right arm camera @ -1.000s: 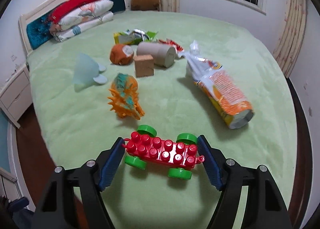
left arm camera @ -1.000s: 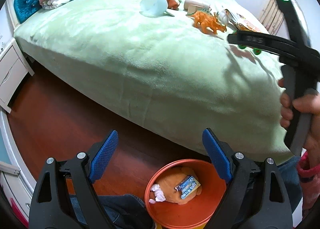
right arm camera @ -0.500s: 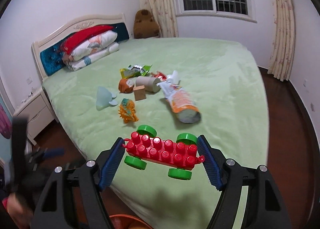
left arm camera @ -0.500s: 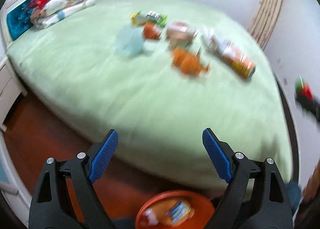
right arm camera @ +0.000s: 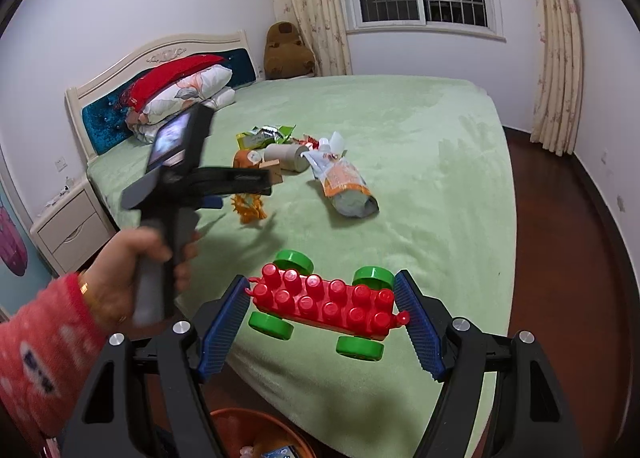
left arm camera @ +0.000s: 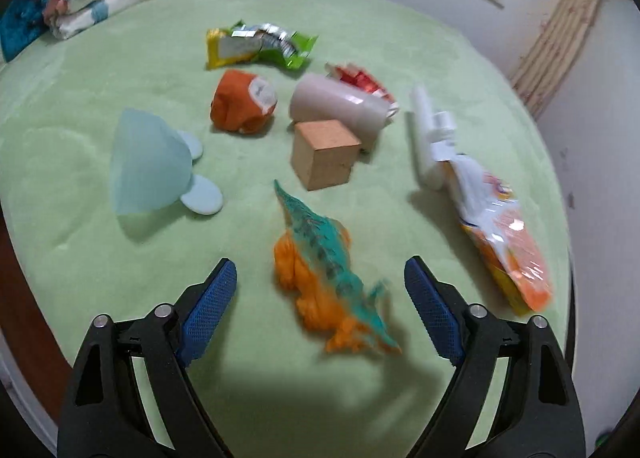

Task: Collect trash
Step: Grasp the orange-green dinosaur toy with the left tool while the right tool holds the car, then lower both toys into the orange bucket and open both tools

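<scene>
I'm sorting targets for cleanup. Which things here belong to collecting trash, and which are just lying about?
Job:
green wrapper
red wrapper
snack bag
orange bin

Lying about:
dinosaur
wooden block
blue cone
toy car
pillows

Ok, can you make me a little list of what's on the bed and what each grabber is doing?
right gripper: jaws shut on red brick car, held above the bed edge
left gripper: jaws closing, nothing gripped, toy dinosaur between them
bed: blue funnel, wooden block, grey roll, orange wrapper ball, green-yellow wrapper, orange snack bag
bin: orange, on the floor below the right gripper
</scene>
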A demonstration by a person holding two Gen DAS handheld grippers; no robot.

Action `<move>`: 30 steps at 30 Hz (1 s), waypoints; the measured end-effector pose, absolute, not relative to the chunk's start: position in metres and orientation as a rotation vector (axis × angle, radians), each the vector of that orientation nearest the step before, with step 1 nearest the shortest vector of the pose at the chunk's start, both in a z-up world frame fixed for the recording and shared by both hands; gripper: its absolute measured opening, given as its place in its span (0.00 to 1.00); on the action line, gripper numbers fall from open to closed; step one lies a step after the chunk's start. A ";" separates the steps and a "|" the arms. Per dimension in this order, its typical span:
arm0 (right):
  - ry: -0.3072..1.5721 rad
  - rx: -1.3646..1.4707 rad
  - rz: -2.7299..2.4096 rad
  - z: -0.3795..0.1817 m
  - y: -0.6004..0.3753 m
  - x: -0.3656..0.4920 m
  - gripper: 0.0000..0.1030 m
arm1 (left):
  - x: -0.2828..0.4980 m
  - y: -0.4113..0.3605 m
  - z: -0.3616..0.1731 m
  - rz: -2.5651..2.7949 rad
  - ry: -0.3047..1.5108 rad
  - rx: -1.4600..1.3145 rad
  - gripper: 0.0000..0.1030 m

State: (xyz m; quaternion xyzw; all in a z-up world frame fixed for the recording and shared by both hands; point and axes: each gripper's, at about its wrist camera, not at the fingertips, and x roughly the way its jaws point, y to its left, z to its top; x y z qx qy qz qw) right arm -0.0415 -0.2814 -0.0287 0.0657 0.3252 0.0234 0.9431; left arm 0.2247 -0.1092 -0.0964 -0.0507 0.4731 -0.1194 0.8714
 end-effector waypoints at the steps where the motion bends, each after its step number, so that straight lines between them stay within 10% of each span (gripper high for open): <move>1: 0.665 0.136 0.049 -0.030 -0.282 -0.042 0.70 | 0.230 -0.110 -0.101 -0.259 1.015 -0.123 0.48; 30: 0.649 0.053 0.143 -0.025 -0.245 -0.069 0.70 | 0.060 -0.057 -0.056 -0.321 0.854 0.074 0.47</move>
